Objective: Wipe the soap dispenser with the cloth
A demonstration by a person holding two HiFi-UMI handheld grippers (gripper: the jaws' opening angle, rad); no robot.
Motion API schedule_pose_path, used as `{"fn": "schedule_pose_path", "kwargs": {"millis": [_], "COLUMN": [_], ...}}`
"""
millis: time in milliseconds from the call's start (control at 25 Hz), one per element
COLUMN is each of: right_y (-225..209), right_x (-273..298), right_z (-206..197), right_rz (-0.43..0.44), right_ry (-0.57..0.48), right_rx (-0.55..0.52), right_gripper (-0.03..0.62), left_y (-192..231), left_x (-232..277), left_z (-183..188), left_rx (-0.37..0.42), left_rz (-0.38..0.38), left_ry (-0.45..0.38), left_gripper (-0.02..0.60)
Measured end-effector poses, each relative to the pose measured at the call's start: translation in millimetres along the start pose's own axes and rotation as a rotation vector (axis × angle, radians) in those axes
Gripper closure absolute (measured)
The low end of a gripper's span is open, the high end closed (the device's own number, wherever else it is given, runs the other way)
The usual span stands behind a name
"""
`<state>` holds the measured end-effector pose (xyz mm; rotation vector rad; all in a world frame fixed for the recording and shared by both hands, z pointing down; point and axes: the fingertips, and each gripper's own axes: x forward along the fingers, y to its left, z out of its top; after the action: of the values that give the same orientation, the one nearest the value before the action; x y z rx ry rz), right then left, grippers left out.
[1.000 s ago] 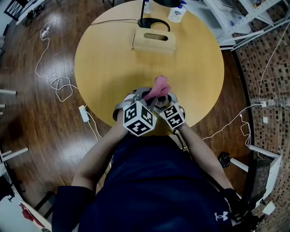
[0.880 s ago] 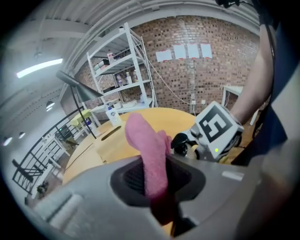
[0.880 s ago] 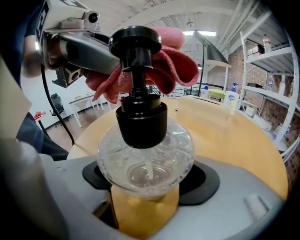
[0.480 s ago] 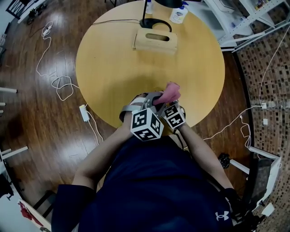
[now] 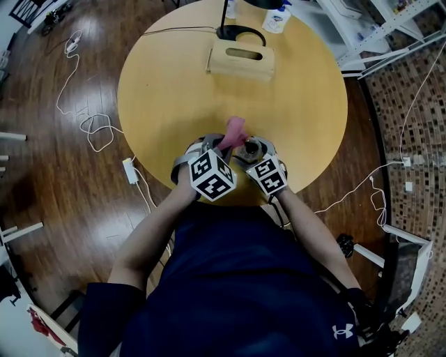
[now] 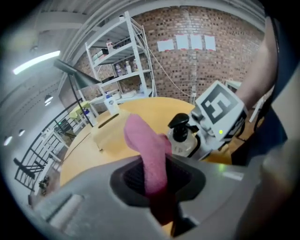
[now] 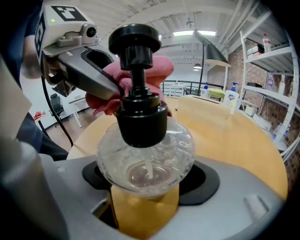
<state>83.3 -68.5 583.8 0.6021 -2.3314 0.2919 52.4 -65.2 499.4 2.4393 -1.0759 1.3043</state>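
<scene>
A clear round soap dispenser (image 7: 145,157) with a black pump (image 7: 137,44) sits between the jaws of my right gripper (image 7: 145,183), which is shut on it near the table's front edge. In the head view the dispenser (image 5: 251,148) shows just ahead of the right gripper (image 5: 259,162). My left gripper (image 6: 157,185) is shut on a pink cloth (image 6: 147,150) that sticks up out of its jaws. In the head view the cloth (image 5: 233,132) hangs just left of the dispenser, above the left gripper (image 5: 212,155). In the right gripper view the cloth (image 7: 157,70) lies behind the pump.
The round wooden table (image 5: 174,90) carries a wooden box (image 5: 240,61) at the back, a black lamp base (image 5: 239,32) and a white bottle (image 5: 277,19) behind it. Cables (image 5: 87,125) lie on the floor at the left. Metal shelves (image 6: 126,61) stand beyond the table.
The left gripper swung the pink cloth to the right over the dispenser half a second ago, then brought it back left and lower. The right gripper and dispenser stayed put.
</scene>
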Motion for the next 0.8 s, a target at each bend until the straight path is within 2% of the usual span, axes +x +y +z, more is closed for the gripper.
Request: {"fn": "schedule_pose_path", "kwargs": {"millis": [200,280,400,520,600,720,800], "right_y": [-0.7,-2.0,-2.8,-2.1,-2.1,-3.3,-3.2], "right_x": [2.4,2.7,2.4,1.5,1.2,0.9,1.6], "right_z": [-0.1,-0.2,-0.1,-2.3,-3.0,-2.9,-2.7], "right_rz": [0.001,-0.006,-0.011,-0.007,-0.007,-0.010,-0.014], "right_ry": [0.012,0.012,0.009,0.007,0.008,0.009,0.013], "right_rx": [0.000,0.005,0.008,0.002,0.004,0.005,0.009], "right_gripper": [0.221,0.221,0.221,0.223,0.221,0.221,0.221], "left_y": [-32.4,-42.3,-63.4,-78.3,-72.1,-30.6,-17.1], "left_x": [13.8,9.3,-0.7,-6.3,-3.8,10.5,17.1], "left_z": [21.1,20.8,18.2,14.8,13.9,19.0,25.3], "left_rx": [0.062,0.062,0.049,0.092,0.081,-0.003,-0.008], "left_rz": [-0.081,-0.116,-0.211,-0.272,-0.252,-0.116,-0.110], "left_ry": [-0.032,-0.038,-0.047,-0.041,-0.038,-0.046,-0.048], "left_gripper": [0.511,0.511,0.512,0.518,0.518,0.517,0.517]}}
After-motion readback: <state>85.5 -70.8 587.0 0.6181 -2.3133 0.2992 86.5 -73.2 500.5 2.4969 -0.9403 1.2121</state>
